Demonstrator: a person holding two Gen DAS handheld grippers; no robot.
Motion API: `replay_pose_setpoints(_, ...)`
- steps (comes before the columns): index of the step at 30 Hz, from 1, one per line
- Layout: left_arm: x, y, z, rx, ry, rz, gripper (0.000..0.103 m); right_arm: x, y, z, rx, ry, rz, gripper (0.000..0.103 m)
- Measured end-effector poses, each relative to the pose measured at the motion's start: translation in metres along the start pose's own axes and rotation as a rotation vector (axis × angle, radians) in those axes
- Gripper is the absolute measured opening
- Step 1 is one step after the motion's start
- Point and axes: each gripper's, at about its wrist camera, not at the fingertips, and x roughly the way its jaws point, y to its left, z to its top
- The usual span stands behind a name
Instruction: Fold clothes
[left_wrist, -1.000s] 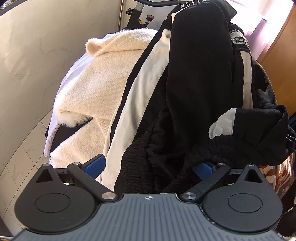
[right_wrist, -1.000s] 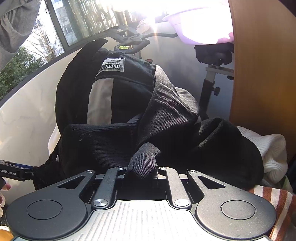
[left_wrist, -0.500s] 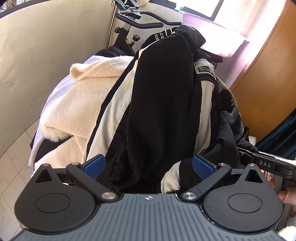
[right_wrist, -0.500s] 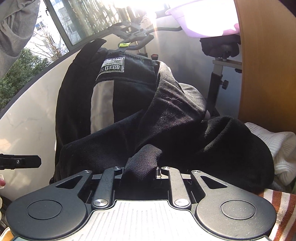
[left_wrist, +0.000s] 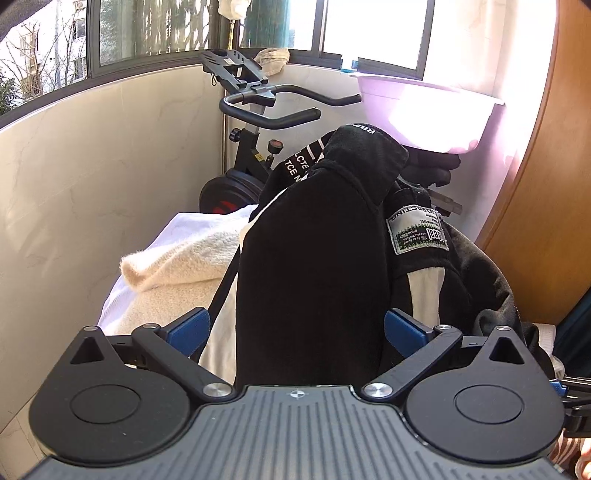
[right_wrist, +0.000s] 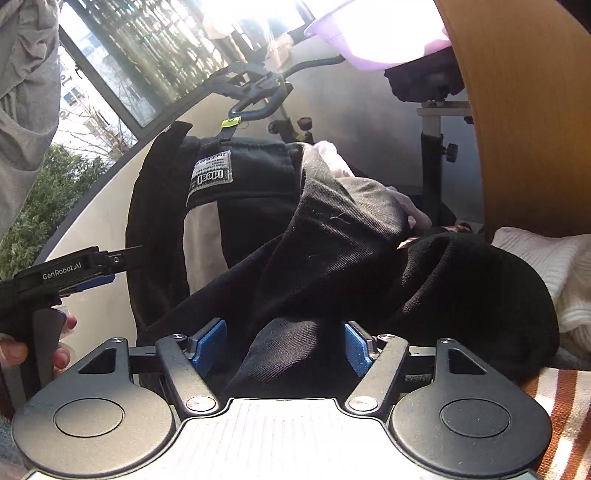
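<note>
While both jaws stand spread, the left tool (left_wrist: 295, 332) and right tool (right_wrist: 282, 345) straddle folds of the black-and-white jacket (left_wrist: 317, 266) without pinching it. Jacket heaped upright between a cream fleece (left_wrist: 177, 266) and white knit (right_wrist: 554, 269). Exercise bike (left_wrist: 258, 122) behind; hand (right_wrist: 22, 343) at left.

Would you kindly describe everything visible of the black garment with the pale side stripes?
The black garment is soft woven cloth with cream side stripes and a sewn white label. It lies heaped and rumpled, draped over a cream fleece, with a fold running between the open jaws of the right gripper.
</note>
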Motion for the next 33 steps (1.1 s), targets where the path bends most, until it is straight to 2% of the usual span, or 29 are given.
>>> replay_pose_setpoints(2,0.011,0.005,0.008,-0.007,0.005,-0.015,0.103,-0.006,-0.002,0.010,0.018,-0.053,-0.033,0.077)
replay_pose_setpoints(3,0.017,0.007,0.012,-0.010,0.007,-0.022,0.103,-0.007,-0.003,0.015,0.026,-0.079,-0.051,0.087)
replay_pose_setpoints(4,0.024,0.010,0.016,-0.013,0.010,-0.038,0.103,-0.006,-0.004,0.022,0.028,-0.099,-0.067,0.091)
replay_pose_setpoints(8,0.050,0.016,0.034,0.001,0.025,-0.111,0.103,0.018,-0.007,0.051,0.002,-0.146,-0.158,0.092)
replay_pose_setpoints(11,0.062,0.016,0.041,0.019,0.030,-0.176,0.101,0.052,-0.007,0.070,0.008,-0.124,-0.168,0.093)
replay_pose_setpoints(12,0.064,0.017,0.040,0.025,0.032,-0.216,0.085,0.064,-0.007,0.074,0.014,-0.105,-0.167,0.093)
replay_pose_setpoints(13,0.065,0.019,0.038,0.019,0.044,-0.256,0.052,0.076,-0.006,0.078,0.019,-0.085,-0.165,0.093)
replay_pose_setpoints(14,0.065,0.022,0.036,0.007,0.053,-0.295,0.034,0.084,-0.004,0.076,0.018,-0.060,-0.156,0.093)
replay_pose_setpoints(15,0.062,0.029,0.032,-0.025,0.051,-0.332,0.027,0.091,-0.001,0.073,0.013,-0.034,-0.144,0.088)
replay_pose_setpoints(16,0.058,0.036,0.029,-0.058,0.044,-0.361,0.017,0.098,0.002,0.069,0.009,-0.007,-0.132,0.068)
replay_pose_setpoints(17,0.052,0.042,0.027,-0.080,0.035,-0.373,0.013,0.105,0.005,0.066,0.005,0.019,-0.120,0.052)
replay_pose_setpoints(18,0.044,0.047,0.026,-0.087,0.020,-0.373,0.012,0.107,0.008,0.060,-0.003,0.038,-0.114,0.012)
replay_pose_setpoints(19,0.035,0.051,0.025,-0.089,0.003,-0.369,0.010,0.102,0.010,0.055,-0.003,0.022,-0.111,0.002)
replay_pose_setpoints(20,0.025,0.053,0.025,-0.073,-0.025,-0.354,0.008,0.095,0.011,0.051,0.001,-0.005,-0.108,0.002)
replay_pose_setpoints(22,0.006,0.057,0.028,-0.034,-0.093,-0.320,0.007,0.066,0.017,0.052,-0.006,-0.116,-0.112,0.002)
replay_pose_setpoints(25,-0.020,0.060,0.043,0.008,-0.205,-0.281,0.006,0.021,0.026,0.075,-0.007,-0.273,-0.122,0.002)
replay_pose_setpoints(27,-0.037,0.063,0.058,0.000,-0.287,-0.280,0.006,-0.008,0.033,0.092,-0.011,-0.374,-0.116,0.002)
replay_pose_setpoints(29,-0.059,0.062,0.074,0.008,-0.404,-0.278,0.006,-0.030,0.042,0.104,-0.040,-0.450,-0.108,0.002)
replay_pose_setpoints(31,-0.075,0.059,0.081,0.025,-0.487,-0.257,0.006,-0.043,0.049,0.109,-0.088,-0.478,-0.103,0.002)
replay_pose_setpoints(32,-0.080,0.059,0.083,0.029,-0.509,-0.247,0.006,-0.043,0.050,0.108,-0.108,-0.457,-0.106,0.002)
replay_pose_setpoints(33,-0.079,0.060,0.081,0.017,-0.498,-0.250,0.006,-0.042,0.051,0.106,-0.124,-0.430,-0.112,0.002)
